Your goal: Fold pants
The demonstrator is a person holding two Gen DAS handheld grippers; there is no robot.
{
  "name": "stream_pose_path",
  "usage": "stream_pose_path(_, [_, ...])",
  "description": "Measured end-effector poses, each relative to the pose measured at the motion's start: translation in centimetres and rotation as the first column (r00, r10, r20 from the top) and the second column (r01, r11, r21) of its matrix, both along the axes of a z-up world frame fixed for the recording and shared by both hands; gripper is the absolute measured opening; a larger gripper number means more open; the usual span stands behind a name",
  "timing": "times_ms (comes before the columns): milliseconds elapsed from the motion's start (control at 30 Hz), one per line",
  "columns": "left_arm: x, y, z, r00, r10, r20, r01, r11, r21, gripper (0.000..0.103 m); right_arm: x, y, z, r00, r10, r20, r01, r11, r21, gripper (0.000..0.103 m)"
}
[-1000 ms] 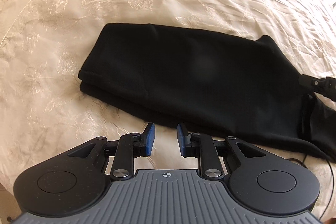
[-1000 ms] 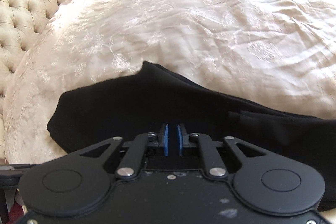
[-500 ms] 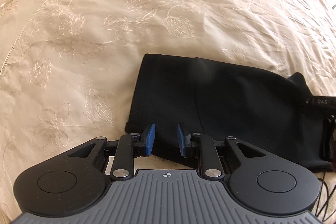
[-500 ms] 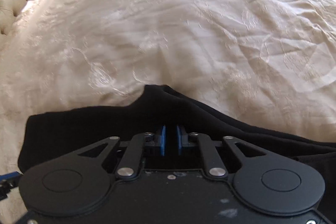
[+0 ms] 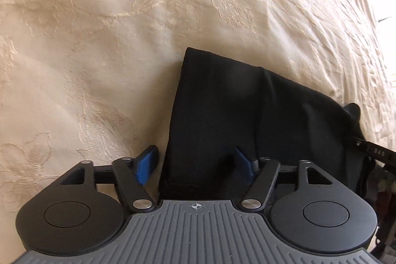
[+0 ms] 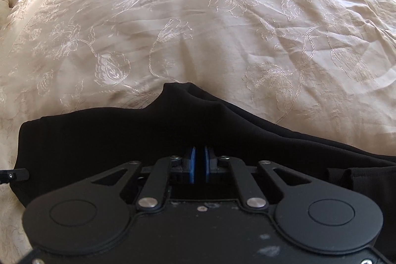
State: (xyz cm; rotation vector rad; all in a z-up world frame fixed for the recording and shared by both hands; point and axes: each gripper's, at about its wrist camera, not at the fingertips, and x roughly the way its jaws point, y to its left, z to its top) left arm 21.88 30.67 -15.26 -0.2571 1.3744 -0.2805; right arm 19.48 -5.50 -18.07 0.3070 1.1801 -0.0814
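Left wrist view: I have my left gripper (image 5: 195,166) spread wide, blue pads straddling the hem edge of the black fabric pants (image 5: 222,115), ready, I judge, to pinch that end
Right wrist view: my right gripper (image 6: 199,165) has its pads pressed nearly together over the dark cloth; I cannot tell whether fabric is caught between them
Pants: lying flat, already doubled lengthwise, on the cream embroidered bedspread (image 6: 198,16)
Next: closing on the hem should let me carry it across for another fold
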Motion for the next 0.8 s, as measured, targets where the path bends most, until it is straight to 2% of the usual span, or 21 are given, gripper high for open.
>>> stream_pose_path(33, [0.1, -0.1, -0.3, 1.0, -0.005, -0.002, 0.005, 1.0, -0.018, 0.085, 0.0, 0.0, 0.0, 1.0, -0.001, 0.0, 0.001, 1.0, -0.001, 0.006])
stream_pose_path(67, [0.1, -0.4, -0.7, 1.0, -0.013, -0.005, 0.013, 0.999, -0.031, 0.088, 0.1, 0.1, -0.1, 1.0, -0.002, 0.001, 0.002, 1.0, -0.002, 0.006])
stream_pose_path(133, [0.4, -1.1, -1.3, 0.999, -0.034, -0.011, 0.033, 0.999, -0.042, 0.102, 0.2, 0.1, -0.1, 1.0, -0.003, 0.0, 0.003, 1.0, -0.003, 0.006])
stream_pose_path(233, [0.8, -2.2, -1.8, 0.998, -0.055, -0.004, 0.055, 0.998, -0.034, 0.102, 0.3, 0.1, -0.1, 1.0, -0.003, -0.003, 0.003, 1.0, -0.003, 0.007])
stream_pose_path(400, [1.6, -3.6, -2.0, 1.0, -0.021, -0.022, 0.021, 1.0, 0.014, 0.101, 0.2, 0.0, -0.1, 1.0, -0.006, 0.0, 0.006, 1.0, 0.007, 0.007])
stream_pose_path(467, [1.2, -3.8, -1.4, 1.0, -0.024, 0.004, 0.024, 0.998, 0.064, 0.082, 0.0, -0.1, -0.1, 1.0, -0.01, 0.004, 0.01, 1.0, 0.011, 0.008])
stream_pose_path(500, [0.8, -3.8, -0.8, 1.0, -0.018, 0.022, 0.016, 0.996, 0.084, 0.067, -0.1, -0.2, -0.1, 1.0, -0.013, 0.006, 0.013, 1.0, 0.014, 0.008])
stream_pose_path(533, [0.3, -3.5, 0.0, 0.999, 0.001, 0.046, -0.006, 0.994, 0.109, 0.037, -0.2, -0.3, 0.0, 1.0, -0.015, 0.007, 0.015, 1.0, 0.016, 0.009])
stream_pose_path(567, [-0.2, -3.1, 0.7, 0.998, 0.02, 0.057, -0.026, 0.994, 0.108, 0.032, -0.2, -0.3, 0.0, 1.0, -0.018, 0.01, 0.017, 1.0, 0.017, 0.009])
stream_pose_path(600, [-0.6, -2.6, 1.3, 0.997, 0.043, 0.061, -0.047, 0.996, 0.076, 0.026, -0.3, -0.4, 0.2, 1.0, -0.019, 0.013, 0.019, 1.0, 0.018, 0.01])
stream_pose_path(667, [-1.3, -1.5, 2.8, 0.992, 0.102, 0.069, -0.103, 0.995, 0.017, 0.024, -0.4, -0.3, 0.6, 1.0, -0.017, 0.024, 0.017, 1.0, 0.02, 0.013])
stream_pose_path(767, [-2.2, -1.5, 4.8, 0.988, 0.101, 0.113, -0.105, 0.994, 0.03, 0.02, -0.5, -0.3, 1.7, 0.996, -0.015, 0.088, 0.016, 1.0, -0.001, 0.013])
stream_pose_path(800, [-2.5, -1.8, 5.4, 0.987, 0.091, 0.129, -0.097, 0.995, 0.04, 0.009, -0.4, -0.3, 2.0, 0.994, -0.012, 0.11, 0.013, 1.0, -0.007, 0.013])
